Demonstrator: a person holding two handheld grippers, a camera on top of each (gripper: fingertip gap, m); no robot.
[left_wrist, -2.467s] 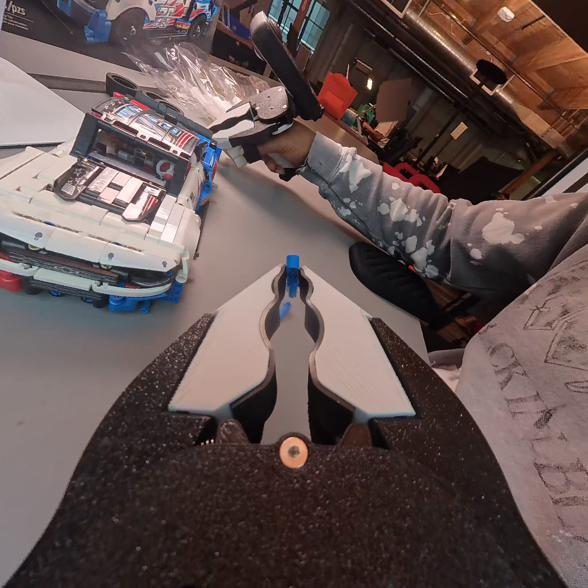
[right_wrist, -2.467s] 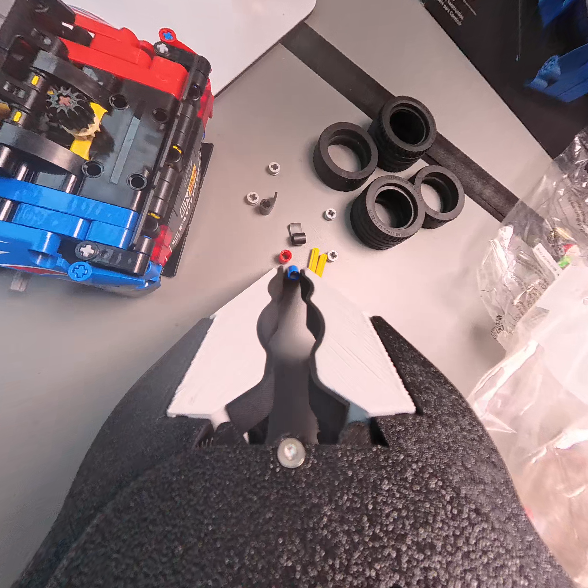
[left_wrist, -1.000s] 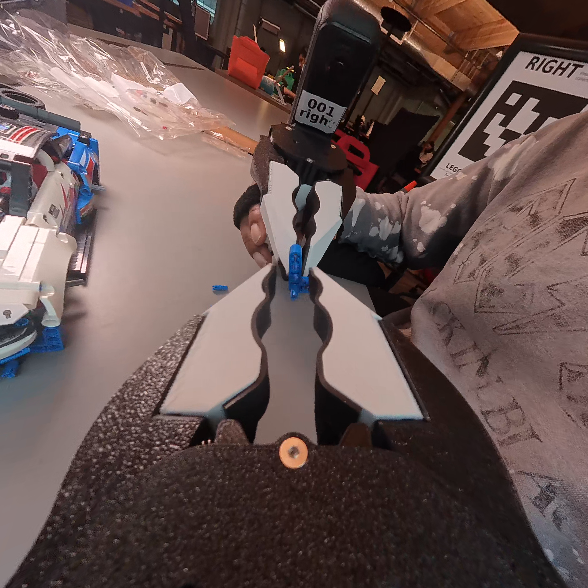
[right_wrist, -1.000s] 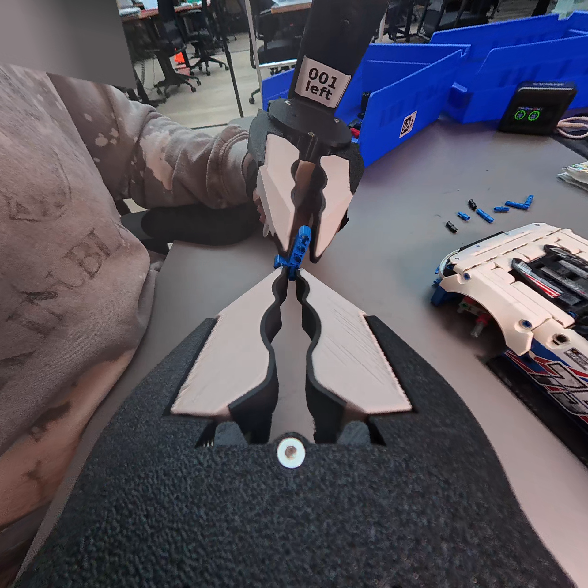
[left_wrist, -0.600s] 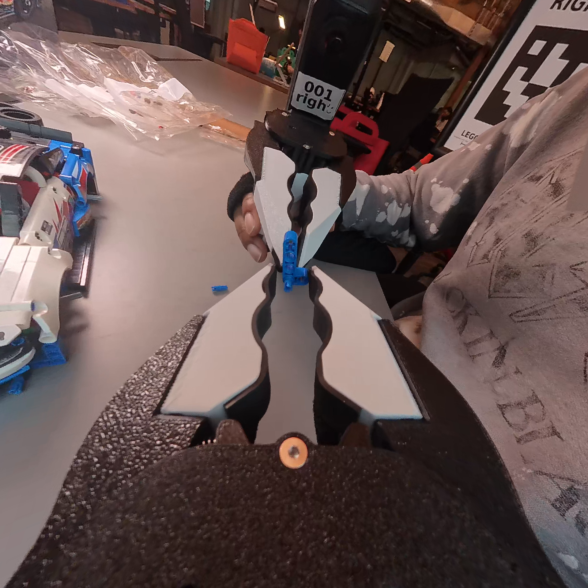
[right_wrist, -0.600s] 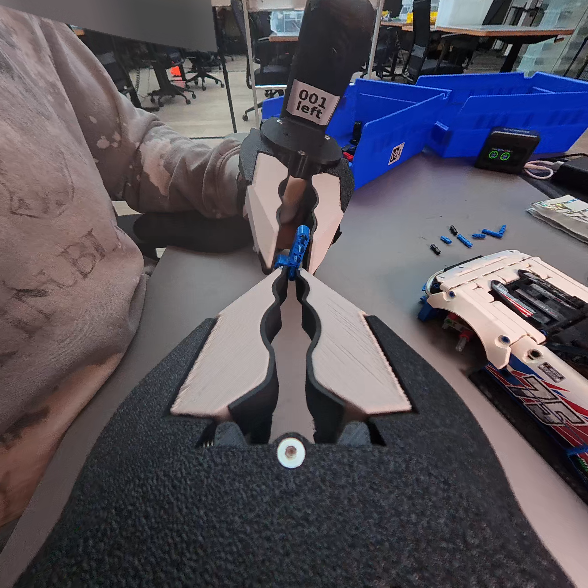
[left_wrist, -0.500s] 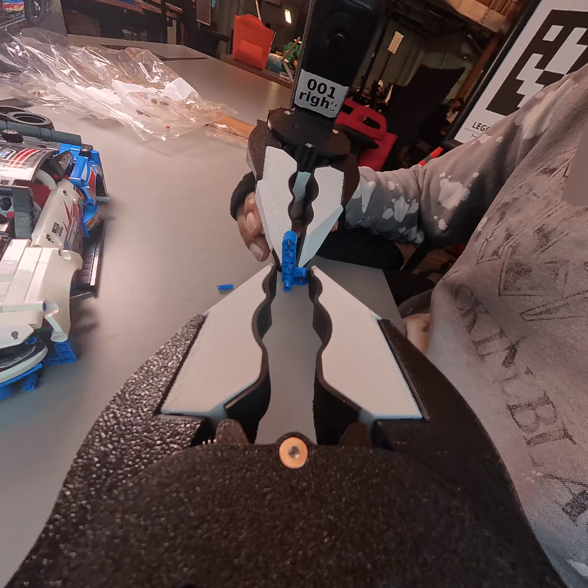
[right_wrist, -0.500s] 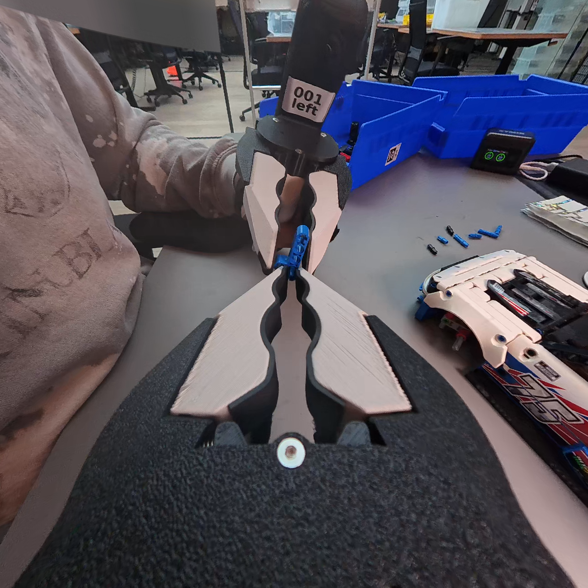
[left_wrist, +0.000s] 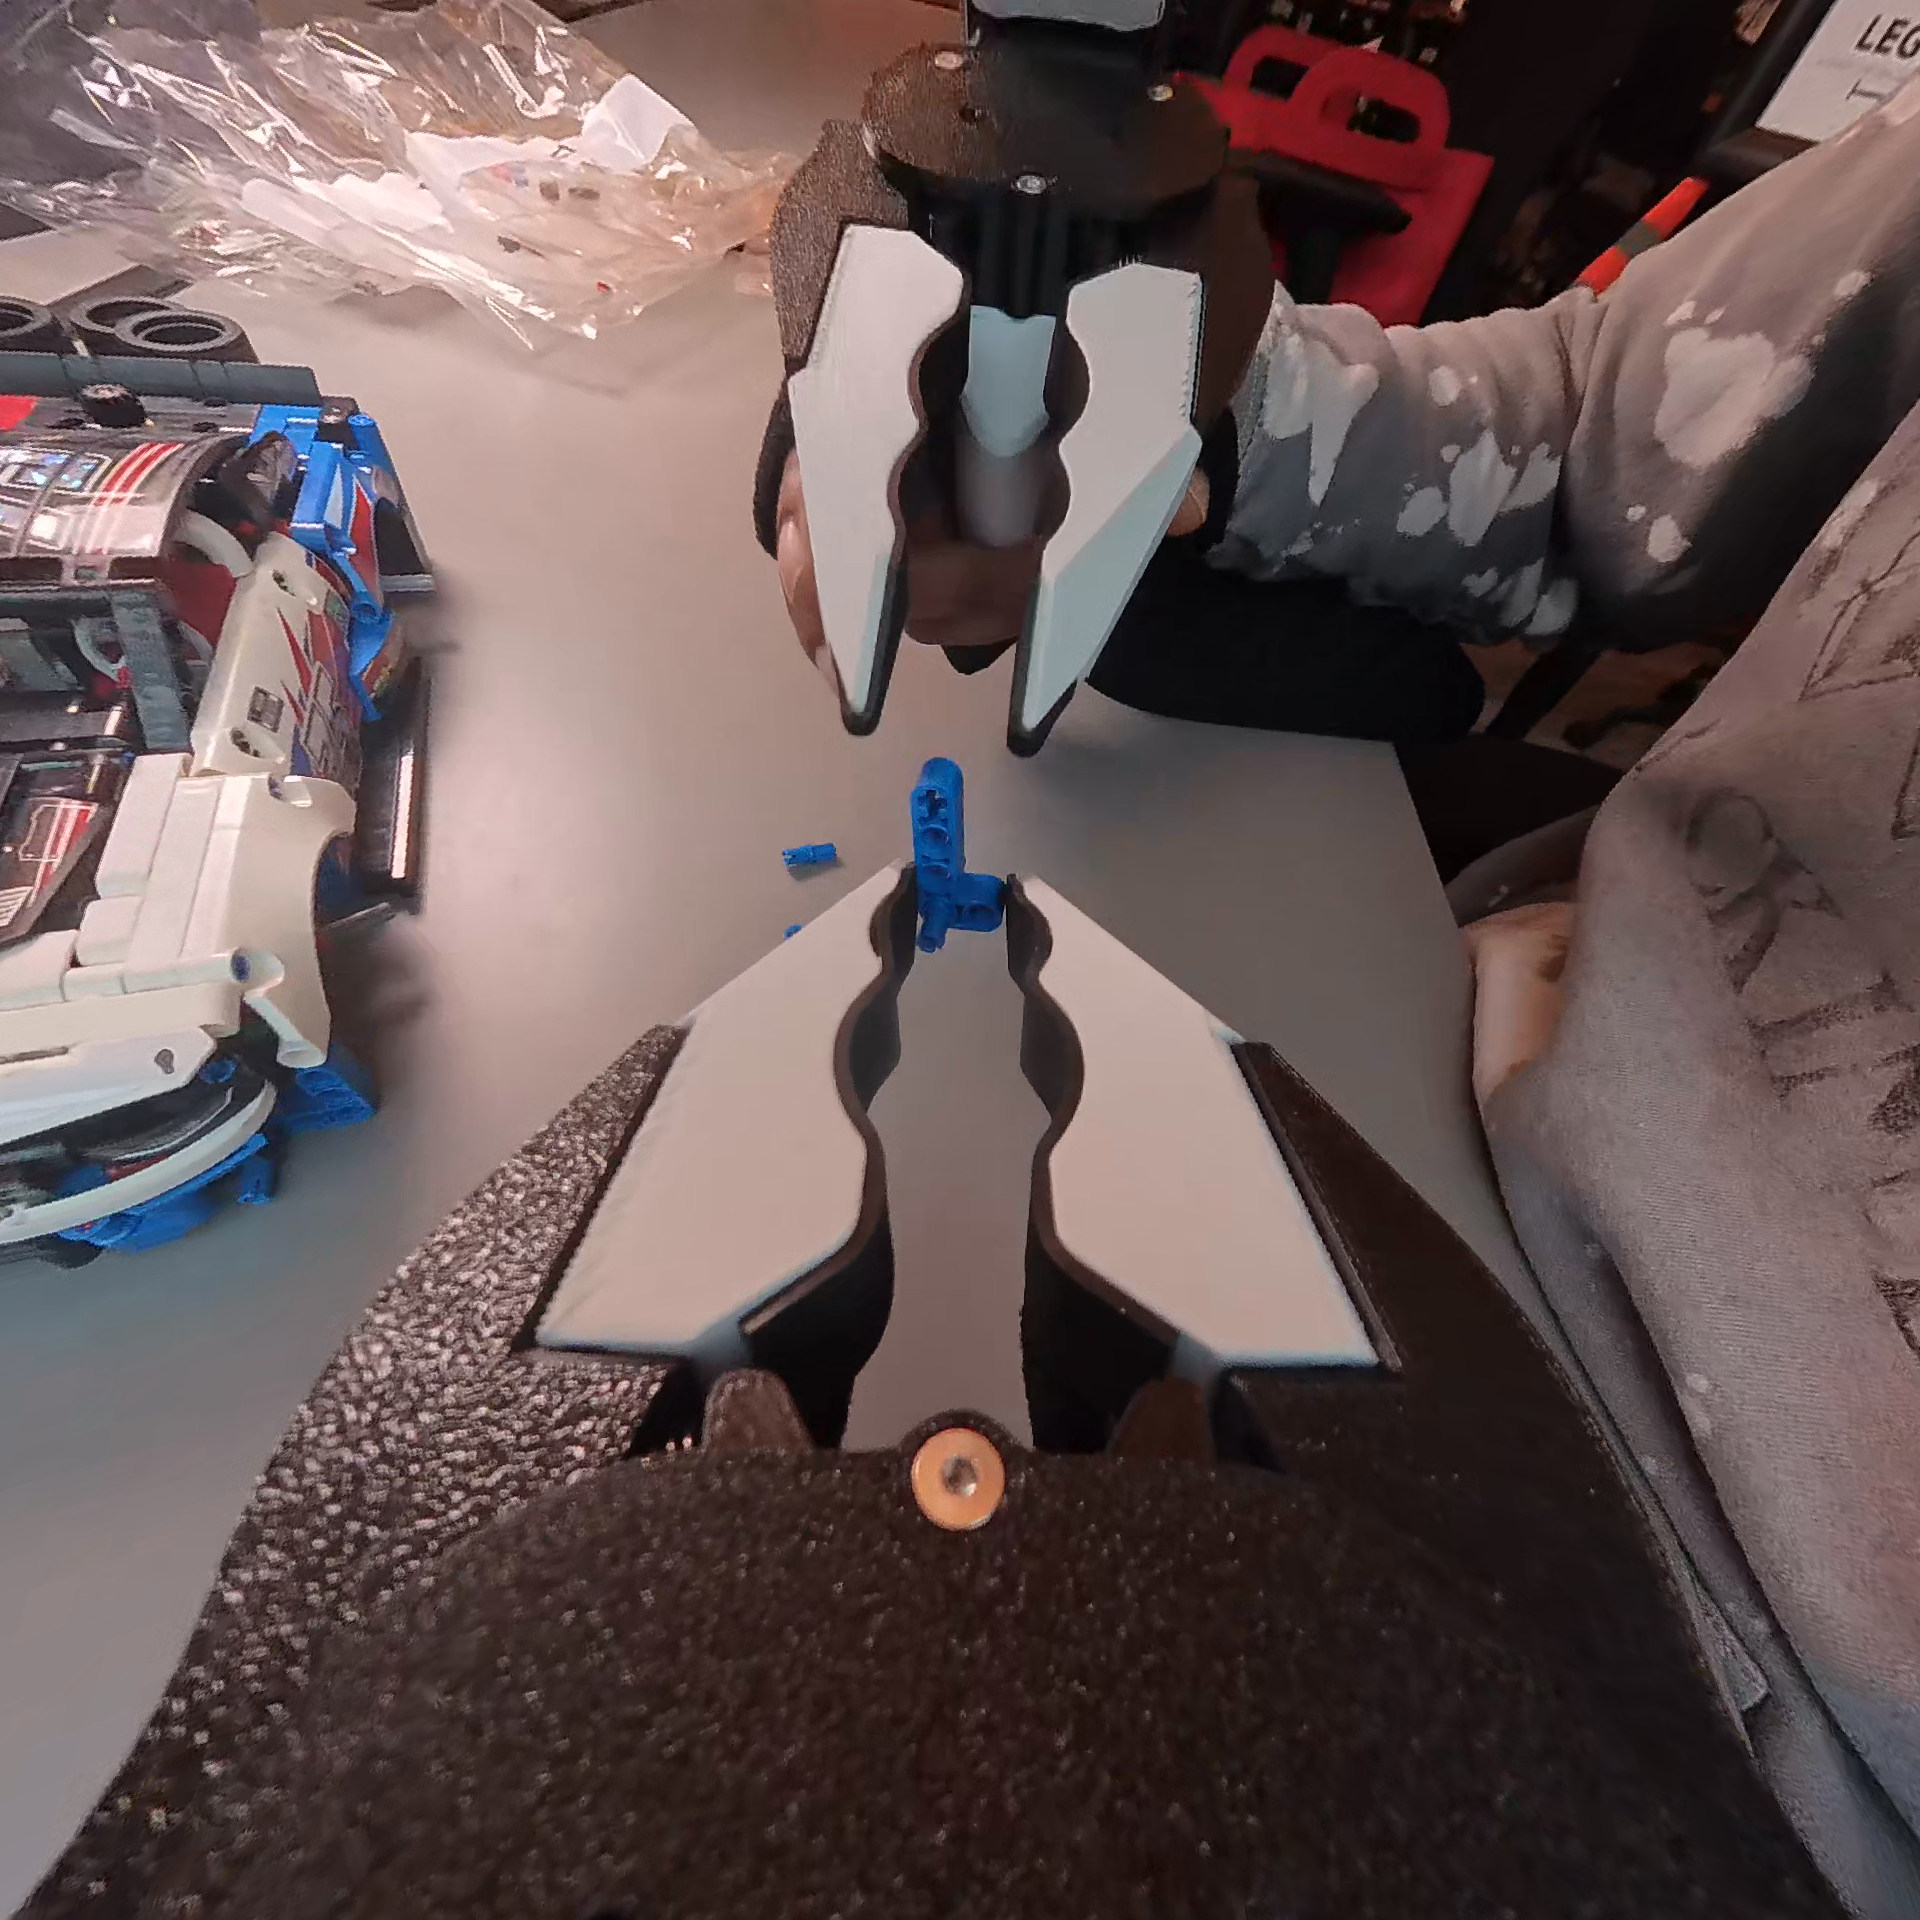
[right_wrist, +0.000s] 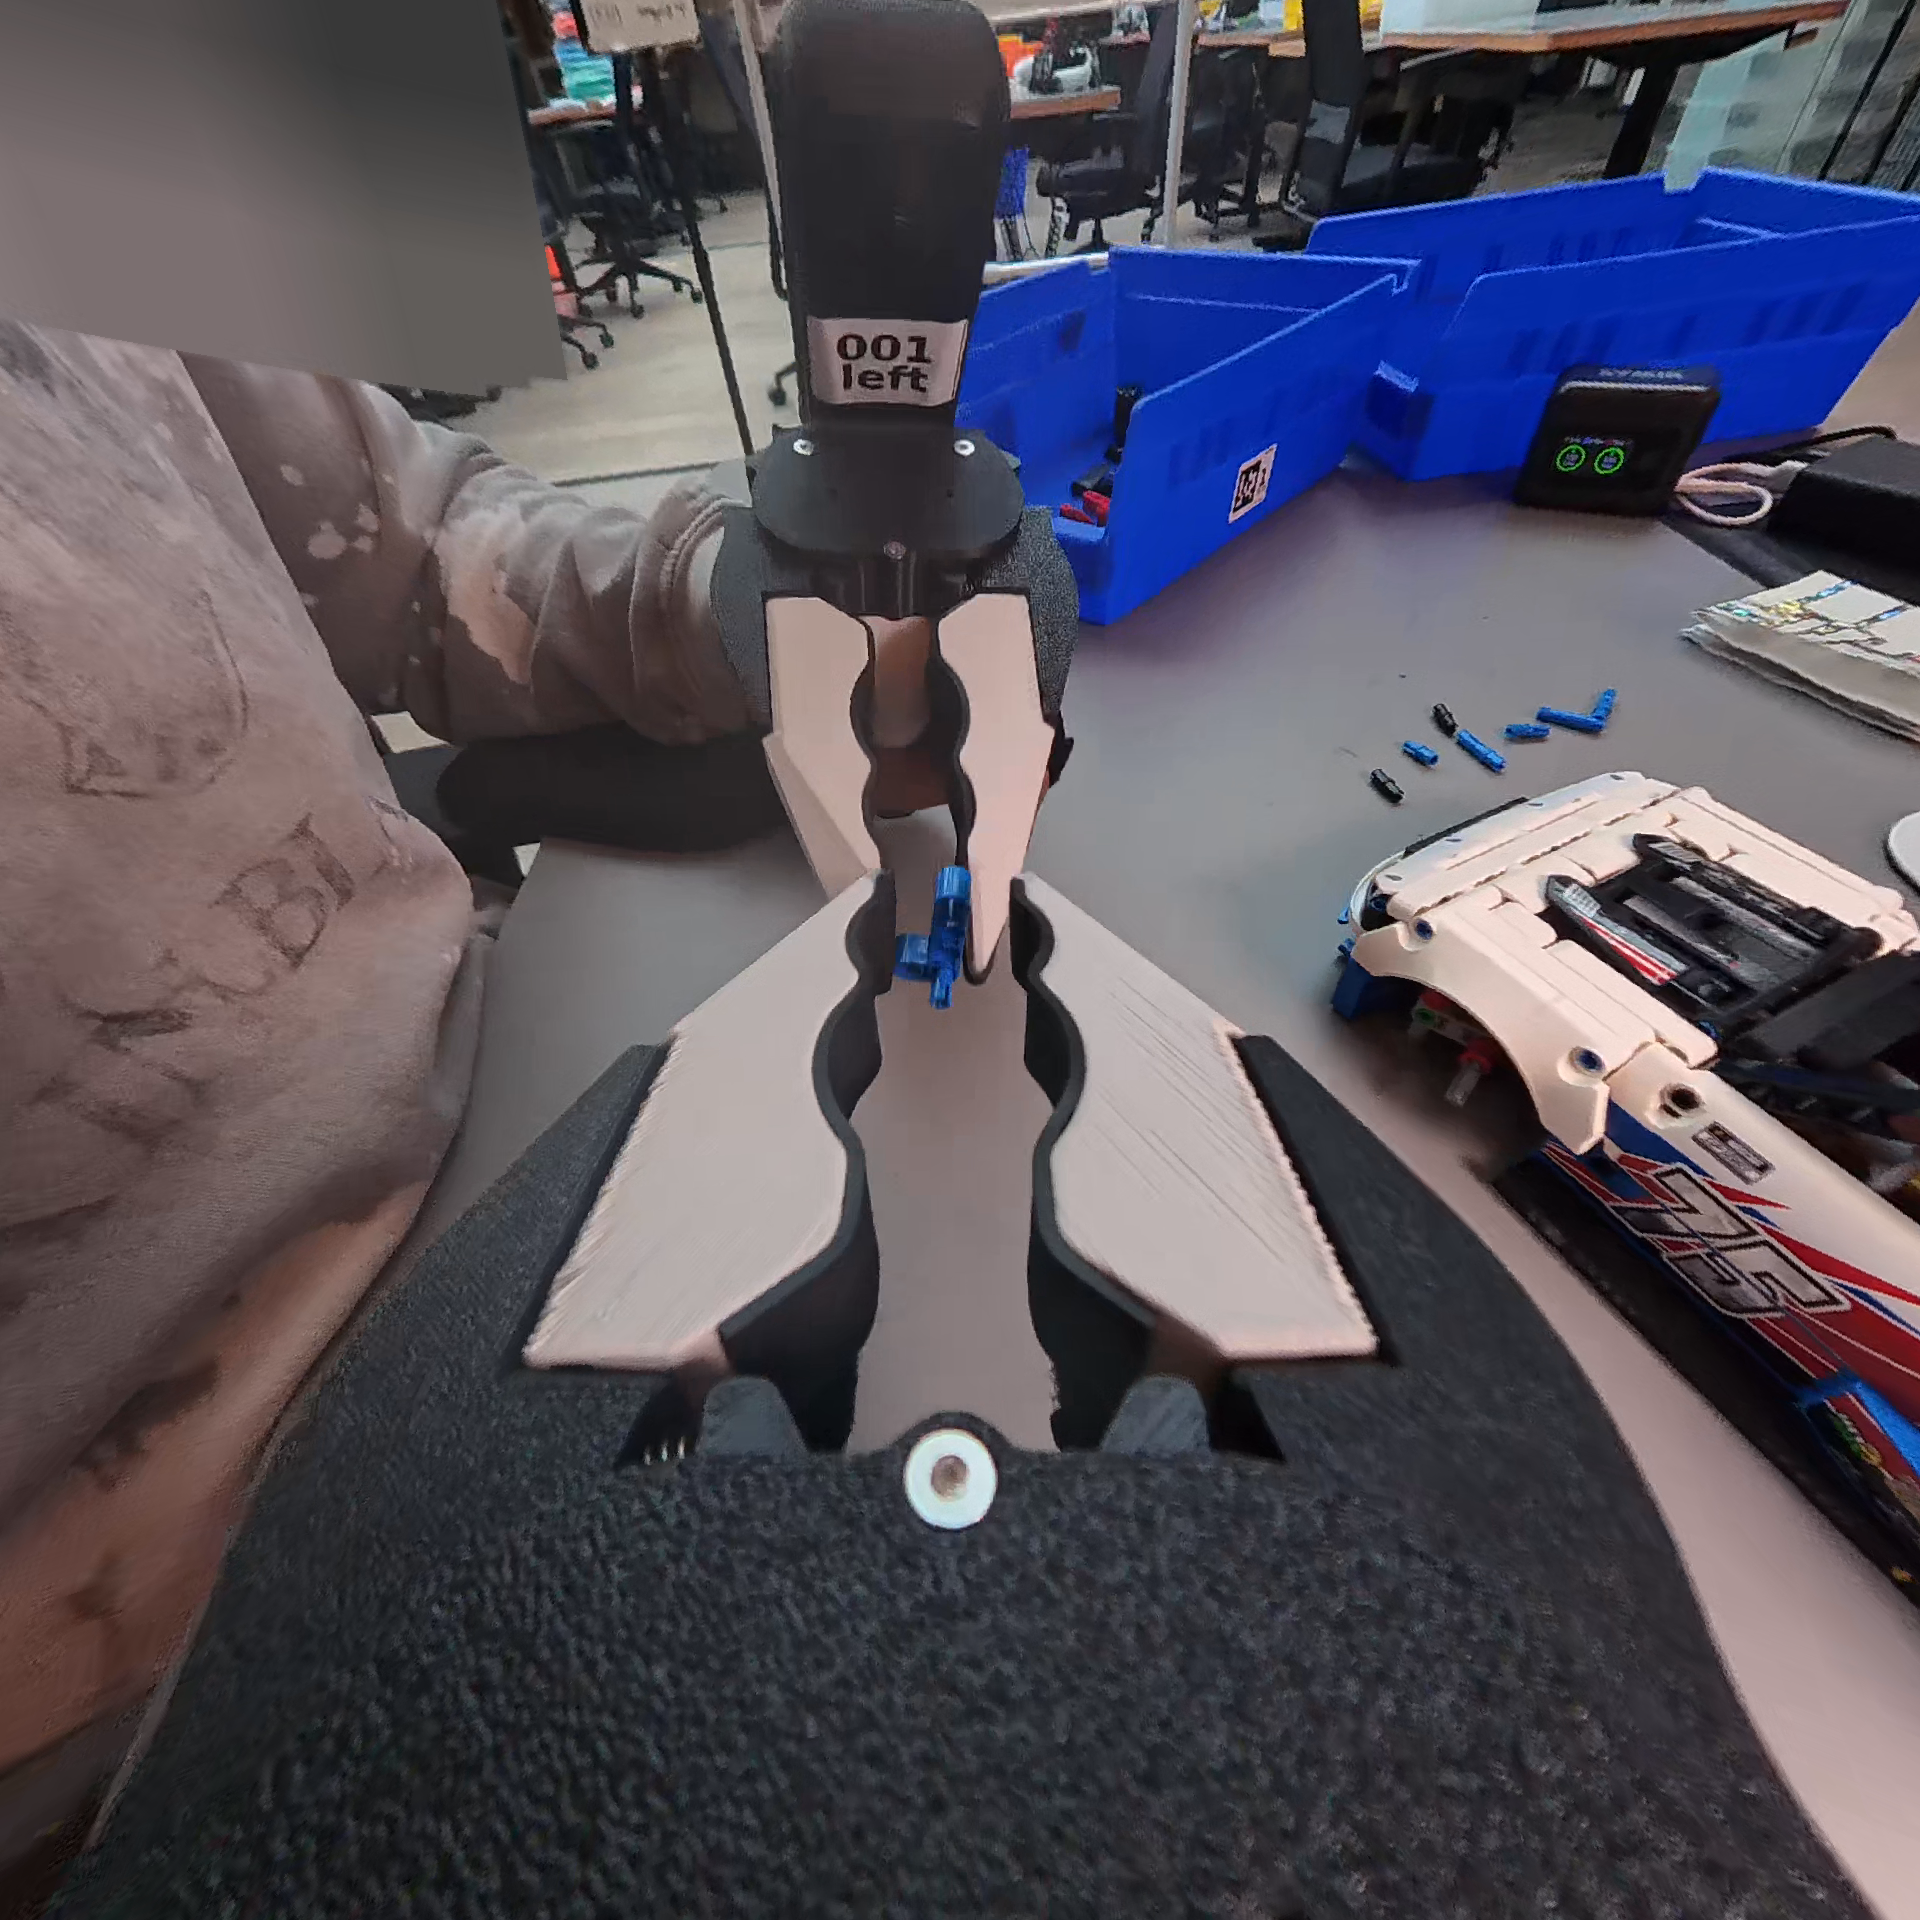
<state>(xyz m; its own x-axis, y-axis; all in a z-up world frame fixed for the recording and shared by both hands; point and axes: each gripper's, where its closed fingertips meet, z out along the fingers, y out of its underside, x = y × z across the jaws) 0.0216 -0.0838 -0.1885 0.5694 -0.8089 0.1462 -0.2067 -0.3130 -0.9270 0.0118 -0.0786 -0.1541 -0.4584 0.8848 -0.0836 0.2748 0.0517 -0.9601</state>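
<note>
My left gripper (left_wrist: 956, 894) is shut on a small blue L-shaped brick piece (left_wrist: 940, 831) and holds it above the grey table. The piece sticks out past the fingertips, with a short pin on its side. My right gripper (left_wrist: 940, 727) faces the left one tip to tip. It is open and empty, with its fingertips just clear of the piece. In the right wrist view my right gripper (right_wrist: 951, 894) stands open around the same blue piece (right_wrist: 948, 904), which the left gripper (right_wrist: 935, 935) pinches.
A white, blue and red brick car (left_wrist: 208, 831) lies left of the grippers and shows in the right wrist view (right_wrist: 1621, 966). A loose blue pin (left_wrist: 810, 854), small pins (right_wrist: 1486, 743), plastic bags (left_wrist: 395, 156), tyres (left_wrist: 135, 322) and blue bins (right_wrist: 1247, 395) lie around. The person's sweatshirt is close by.
My right gripper has opened and drawn back a little from the blue piece. The piece stays in my left gripper. Both were shut on it half a second ago.
</note>
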